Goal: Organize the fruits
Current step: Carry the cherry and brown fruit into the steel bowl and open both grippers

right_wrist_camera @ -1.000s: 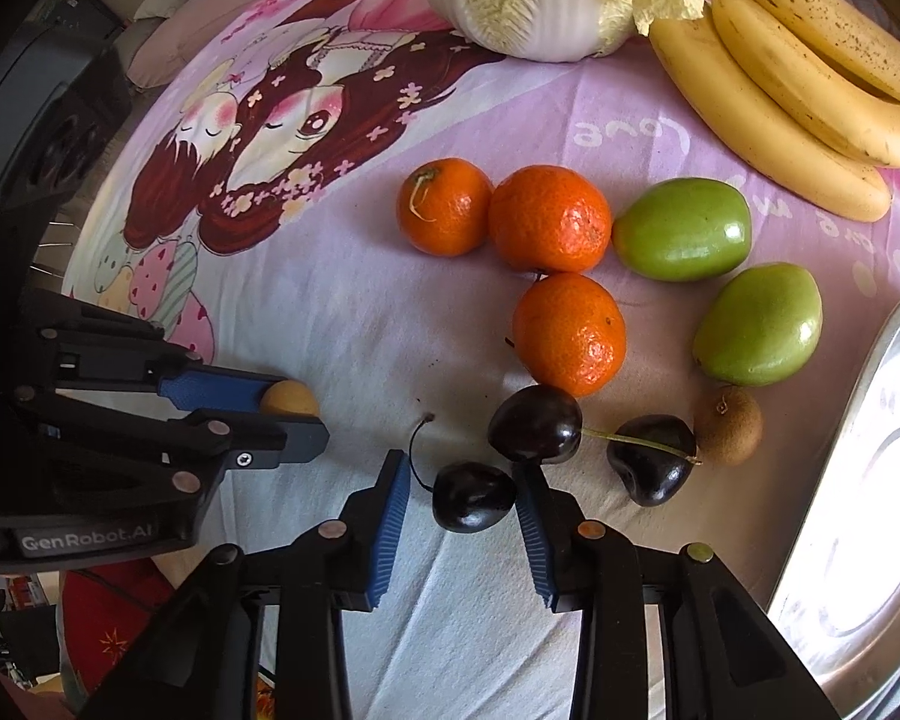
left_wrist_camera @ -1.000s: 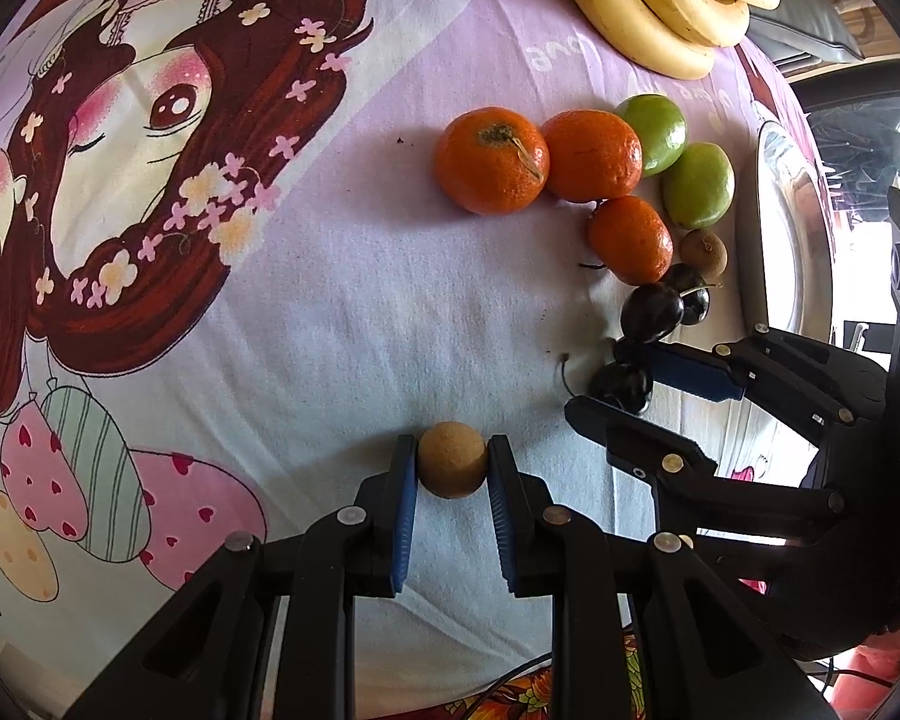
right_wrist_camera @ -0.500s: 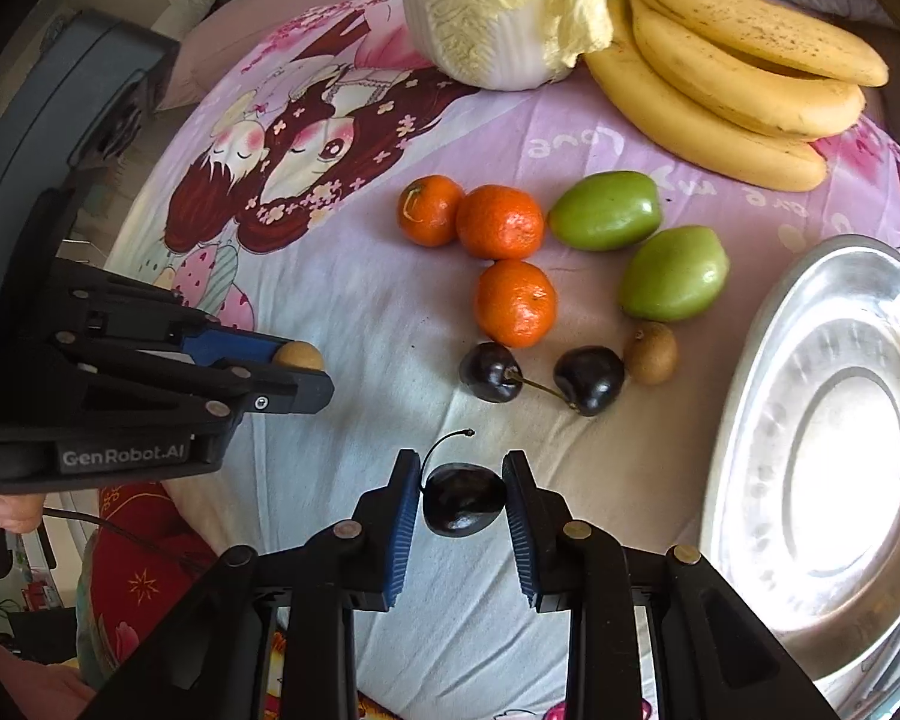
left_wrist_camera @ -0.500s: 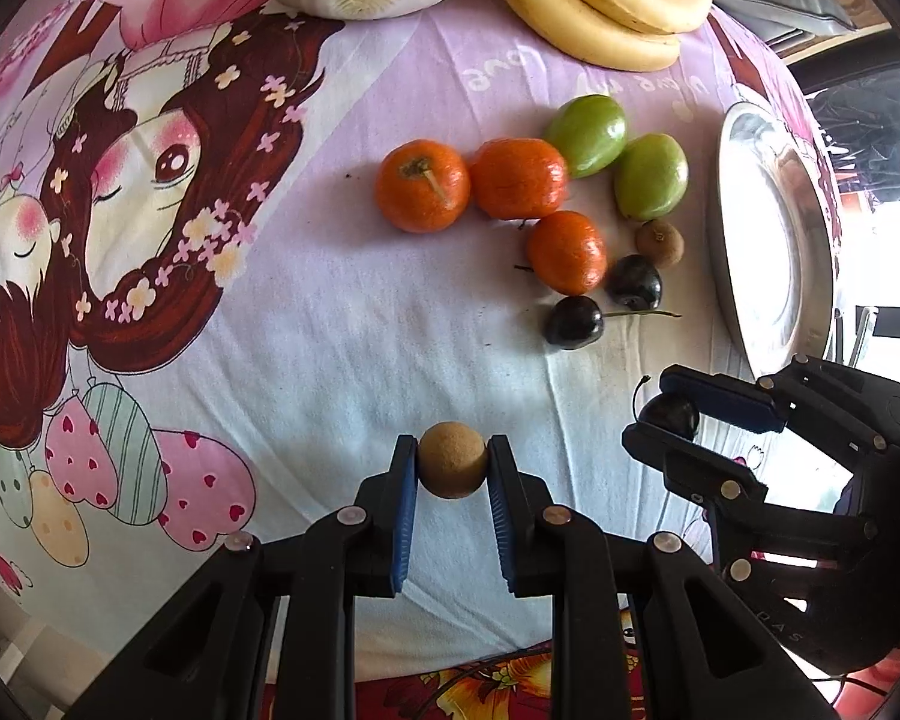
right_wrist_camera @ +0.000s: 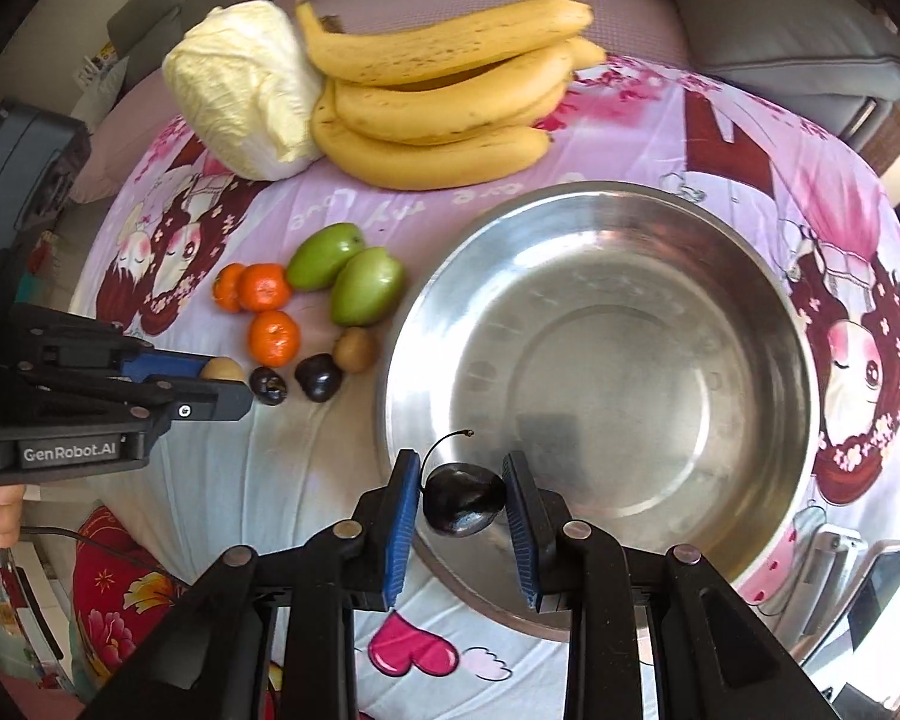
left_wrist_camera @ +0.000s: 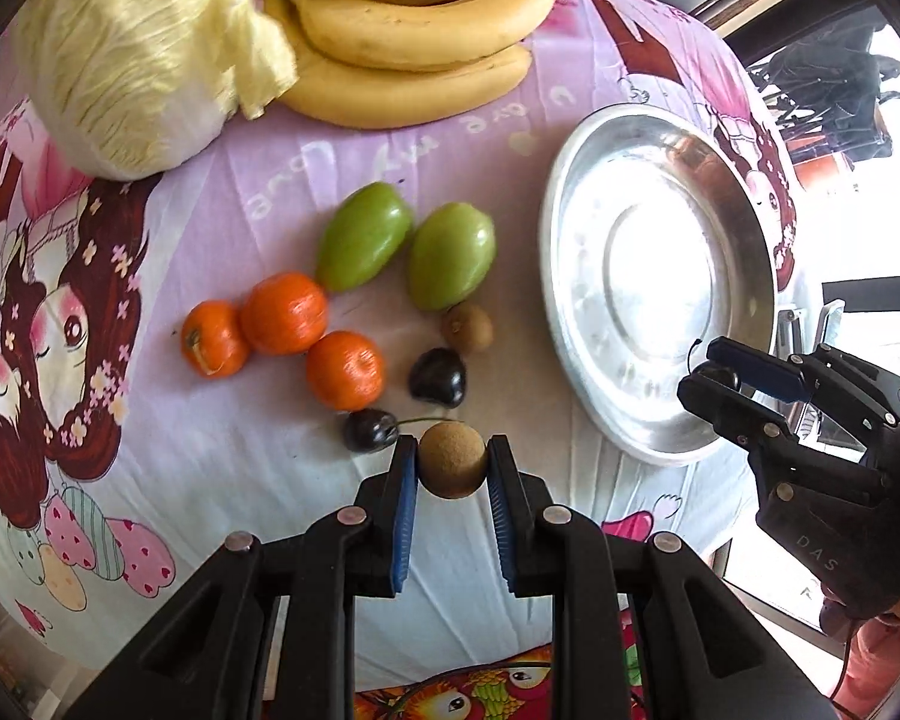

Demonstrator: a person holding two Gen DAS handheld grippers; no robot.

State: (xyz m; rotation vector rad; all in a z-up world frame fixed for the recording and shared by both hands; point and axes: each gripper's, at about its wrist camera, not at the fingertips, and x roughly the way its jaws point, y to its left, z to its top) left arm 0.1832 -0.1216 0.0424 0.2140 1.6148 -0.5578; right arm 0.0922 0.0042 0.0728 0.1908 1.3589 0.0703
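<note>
Daylight, bright and soft. Source sits at about three o'clock in the left wrist view, where the window area blows out to white. The steel bowl carries broad glare and a dark reflected patch (near six o'clock of its floor). Shadows under fruit are faint. Cabbage and bananas smear with motion blur. Heavy fisheye bending, black vignette at the corners.
</note>
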